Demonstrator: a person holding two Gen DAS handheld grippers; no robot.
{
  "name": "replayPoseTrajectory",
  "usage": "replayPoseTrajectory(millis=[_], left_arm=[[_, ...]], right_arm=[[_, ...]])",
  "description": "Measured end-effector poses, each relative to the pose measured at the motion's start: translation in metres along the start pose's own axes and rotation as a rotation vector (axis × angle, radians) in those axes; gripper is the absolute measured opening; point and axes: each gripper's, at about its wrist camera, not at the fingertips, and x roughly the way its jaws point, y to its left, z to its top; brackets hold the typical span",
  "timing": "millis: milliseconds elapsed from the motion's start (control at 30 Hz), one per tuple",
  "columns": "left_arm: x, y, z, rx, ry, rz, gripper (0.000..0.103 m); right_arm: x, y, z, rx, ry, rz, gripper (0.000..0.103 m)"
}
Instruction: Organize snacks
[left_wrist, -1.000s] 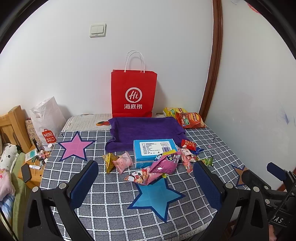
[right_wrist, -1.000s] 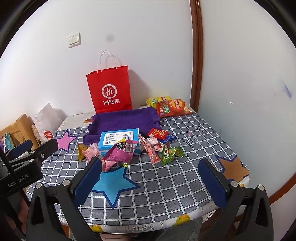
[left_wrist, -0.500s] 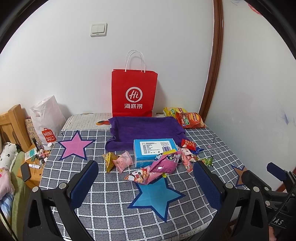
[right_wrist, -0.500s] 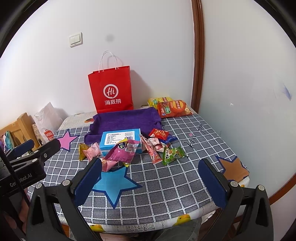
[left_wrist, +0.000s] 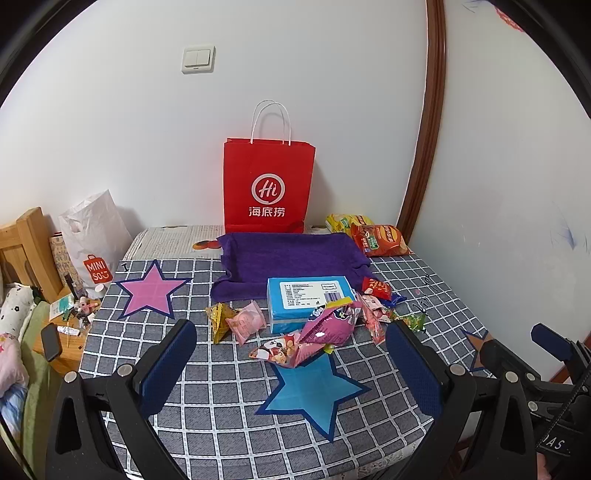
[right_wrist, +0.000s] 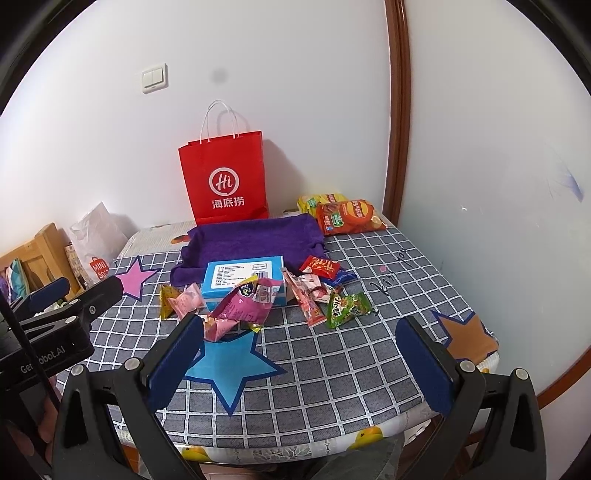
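Both the left gripper (left_wrist: 291, 356) & right gripper (right_wrist: 301, 347) were wide open w/ nothing held, and the snacks (right_wrist: 258, 299) lay piled mid-table by the box (right_wrist: 242, 275), so a grab could've pinched 2 packs or knocked some off.

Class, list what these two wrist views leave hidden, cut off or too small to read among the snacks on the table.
- Red paper bag: contents hidden by its front, both views.
- Blue box: label print too small; pink snack bag covers its front corner, left wrist view.
- Yellow chip bag: mostly hidden behind red chip bag, right wrist view.
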Motion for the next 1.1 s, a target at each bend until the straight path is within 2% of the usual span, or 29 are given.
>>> replayPoseTrajectory(millis=[467, 700, 967, 1100], left_arm=[[0.001, 0.001, 0.000, 0.007, -0.002, 0.001, 0.103], [0.014, 0.005, 0.007, 0.015, 0.009, -0.004, 0.103], [0.048, 0.017, 0.009, 0.013, 0.044, 0.008, 0.103], [0.077, 0.030, 0.005, -0.007, 0.089, 0.047, 0.103]], right_arm=[[0.002, 0.002, 0.003, -0.008, -0.005, -0.004, 0.102], [0.014, 0.012, 0.011, -0.051, -0.009, -0.012, 0.102], [0.050, 0.016, 0.025, -0.066, 0.037, 0.011, 0.102], [0.078, 0.009, 0.025, -0.063, 0.082, -0.008, 0.102]])
